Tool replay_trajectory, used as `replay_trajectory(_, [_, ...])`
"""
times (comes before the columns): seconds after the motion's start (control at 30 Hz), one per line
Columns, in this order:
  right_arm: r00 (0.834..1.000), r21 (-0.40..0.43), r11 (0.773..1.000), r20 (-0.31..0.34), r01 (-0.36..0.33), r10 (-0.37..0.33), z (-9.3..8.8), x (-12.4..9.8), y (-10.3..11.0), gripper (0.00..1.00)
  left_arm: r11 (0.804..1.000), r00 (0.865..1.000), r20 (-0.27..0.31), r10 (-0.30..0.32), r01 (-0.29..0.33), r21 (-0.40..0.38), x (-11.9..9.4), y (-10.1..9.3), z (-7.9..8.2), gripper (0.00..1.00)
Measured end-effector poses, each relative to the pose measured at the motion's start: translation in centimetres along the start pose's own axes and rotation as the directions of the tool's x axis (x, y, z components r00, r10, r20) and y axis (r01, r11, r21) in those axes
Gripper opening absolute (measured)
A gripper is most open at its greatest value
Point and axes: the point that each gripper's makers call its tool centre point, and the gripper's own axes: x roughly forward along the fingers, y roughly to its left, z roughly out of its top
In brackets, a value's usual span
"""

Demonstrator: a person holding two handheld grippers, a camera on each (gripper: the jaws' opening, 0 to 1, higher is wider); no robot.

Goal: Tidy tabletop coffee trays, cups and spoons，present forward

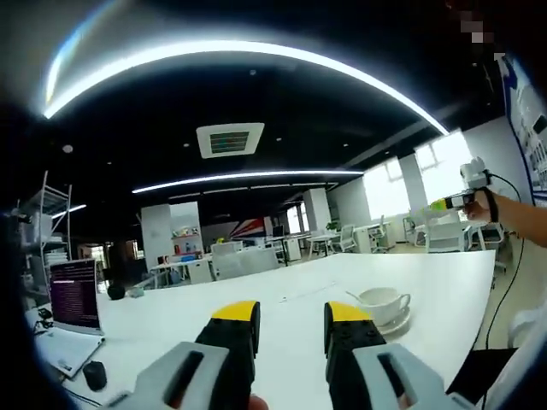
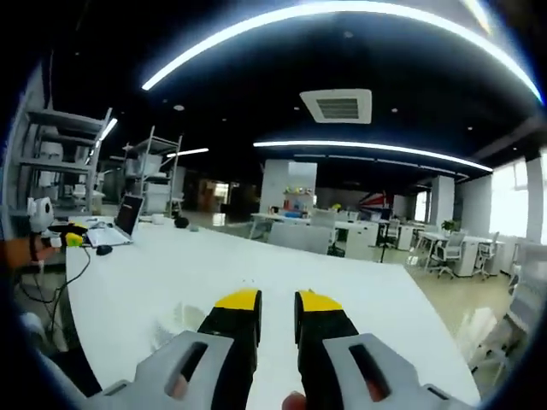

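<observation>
On the far left in the left gripper view a laptop (image 1: 75, 295) stands open on the white table (image 1: 291, 299), with a mouse (image 1: 94, 374) in front of it. The left gripper (image 1: 291, 329) is held above the table with a clear gap between its yellow-tipped jaws and nothing in them. To its right sits a white cup (image 1: 383, 303) on a saucer (image 1: 395, 325), a spoon (image 1: 357, 298) lying across the cup's rim. Further right, the other gripper (image 1: 461, 198) is raised in a person's hand.

In the right gripper view, the right gripper (image 2: 278, 320) hovers over bare table (image 2: 342, 282), its jaws narrowly apart and empty. Something pale and blurred lies on the table left of it; I cannot tell what it is.

No piece seems gripped yet, so the step is probably the reach for the cup set. The left gripper should swing right and come down level with the saucer's edge, since the spoon may slip off if the cup is jolted. A slow, low approach suits it best.
</observation>
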Motion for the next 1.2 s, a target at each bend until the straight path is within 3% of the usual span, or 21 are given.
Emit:
replay_trajectory(0.2, [0.998,0.023,0.998,0.007,0.057,-0.057,-2.2,-2.3,-2.5,0.16,0.999,0.999,0.002,0.037,-0.037,-0.027,-0.5,0.5,-0.9,0.32])
replay_trajectory(0.33, [0.989,0.043,0.992,0.085,0.115,-0.118,-3.0,-3.8,-4.1,0.16,0.997,0.998,0.002,0.071,-0.07,-0.042,-0.9,1.0,-1.4,0.32])
replay_trajectory(0.57, [0.986,0.075,0.987,0.076,0.141,-0.146,-6.7,-5.4,-5.3,0.16,0.993,0.994,-0.005,0.106,-0.106,-0.051,-1.2,1.5,-2.6,0.32])
replay_trajectory(0.9, [0.997,0.06,0.995,0.001,0.076,-0.076,-10.8,-6.0,-4.1,0.19,0.991,0.992,-0.025,0.122,-0.123,-0.05,-1.2,1.0,-4.3,0.32])
replay_trajectory(1.2, [0.997,0.06,0.995,-0.009,0.075,-0.074,-11.5,-6.0,-3.7,0.2,0.99,0.992,-0.04,0.122,-0.125,-0.065,-1.2,0.6,-4.8,0.32])
